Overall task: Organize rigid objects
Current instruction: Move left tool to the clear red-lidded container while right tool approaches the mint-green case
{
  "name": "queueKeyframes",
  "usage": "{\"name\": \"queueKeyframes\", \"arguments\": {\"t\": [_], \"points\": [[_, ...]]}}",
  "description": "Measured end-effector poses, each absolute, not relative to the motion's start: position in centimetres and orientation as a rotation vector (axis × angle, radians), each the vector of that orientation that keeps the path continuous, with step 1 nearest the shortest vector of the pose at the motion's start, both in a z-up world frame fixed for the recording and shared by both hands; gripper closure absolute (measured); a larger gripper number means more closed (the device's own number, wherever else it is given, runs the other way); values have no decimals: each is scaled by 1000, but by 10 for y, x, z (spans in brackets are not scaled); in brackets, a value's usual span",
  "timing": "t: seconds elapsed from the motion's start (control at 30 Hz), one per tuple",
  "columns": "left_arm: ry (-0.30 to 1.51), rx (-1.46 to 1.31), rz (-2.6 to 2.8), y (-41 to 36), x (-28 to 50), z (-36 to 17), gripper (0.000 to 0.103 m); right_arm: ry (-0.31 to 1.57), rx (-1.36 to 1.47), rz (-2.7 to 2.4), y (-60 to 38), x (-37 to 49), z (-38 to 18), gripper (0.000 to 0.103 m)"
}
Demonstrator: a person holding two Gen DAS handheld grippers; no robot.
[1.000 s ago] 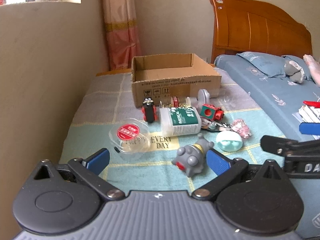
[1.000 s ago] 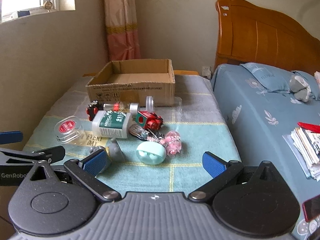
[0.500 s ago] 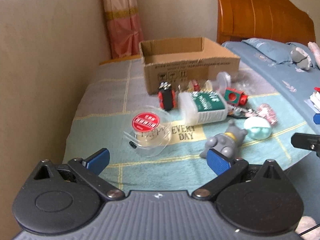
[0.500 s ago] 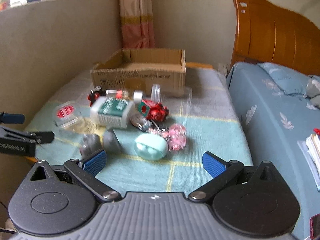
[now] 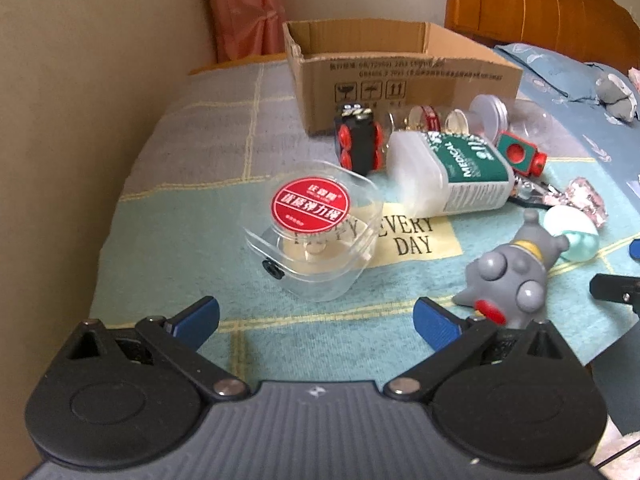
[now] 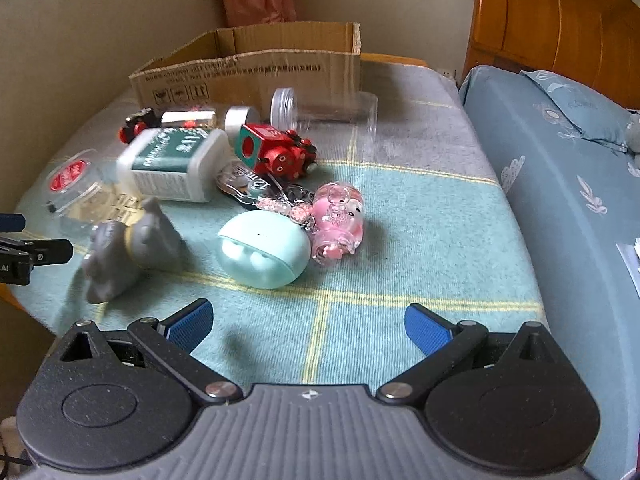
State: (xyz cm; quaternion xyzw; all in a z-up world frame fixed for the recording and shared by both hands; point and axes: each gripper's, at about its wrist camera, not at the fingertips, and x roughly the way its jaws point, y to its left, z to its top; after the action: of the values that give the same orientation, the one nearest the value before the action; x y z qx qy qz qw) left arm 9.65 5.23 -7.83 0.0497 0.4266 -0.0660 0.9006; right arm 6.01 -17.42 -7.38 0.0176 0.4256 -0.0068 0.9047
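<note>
My left gripper point(image 5: 316, 322) is open and empty, just short of a clear plastic case with a red label point(image 5: 314, 228). A grey toy figure point(image 5: 510, 276) lies to its right. My right gripper point(image 6: 306, 324) is open and empty, a little short of a mint green case point(image 6: 264, 252) and a pink charm point(image 6: 340, 220). Behind them lie a white medical bottle point(image 6: 176, 164), a red toy point(image 6: 276, 152), a black and red toy car point(image 5: 358, 140) and a clear jar point(image 6: 324, 110). An open cardboard box point(image 5: 400, 76) stands at the back.
The objects lie on a checked blanket point(image 6: 400, 240) over a low surface beside the wall. A bed with blue bedding point(image 6: 560, 168) and a wooden headboard point(image 6: 552, 20) is on the right. A pink curtain point(image 5: 248, 12) hangs behind the box.
Both grippers have moved forward and lower toward the objects. The left has closed in on the clear case, the right on the mint green case. Both stayed open.
</note>
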Motion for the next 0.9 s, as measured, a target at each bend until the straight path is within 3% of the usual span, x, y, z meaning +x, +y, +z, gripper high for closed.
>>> {"name": "queueKeyframes", "arguments": {"t": [0.6,0.9], "points": [[851,111,-290,57,122,-91,0,725,-12,-67,-159,76,-93,0],[827,115,-310,58,127,-93,0,779,8,-100,-166,83,-90,0]]}}
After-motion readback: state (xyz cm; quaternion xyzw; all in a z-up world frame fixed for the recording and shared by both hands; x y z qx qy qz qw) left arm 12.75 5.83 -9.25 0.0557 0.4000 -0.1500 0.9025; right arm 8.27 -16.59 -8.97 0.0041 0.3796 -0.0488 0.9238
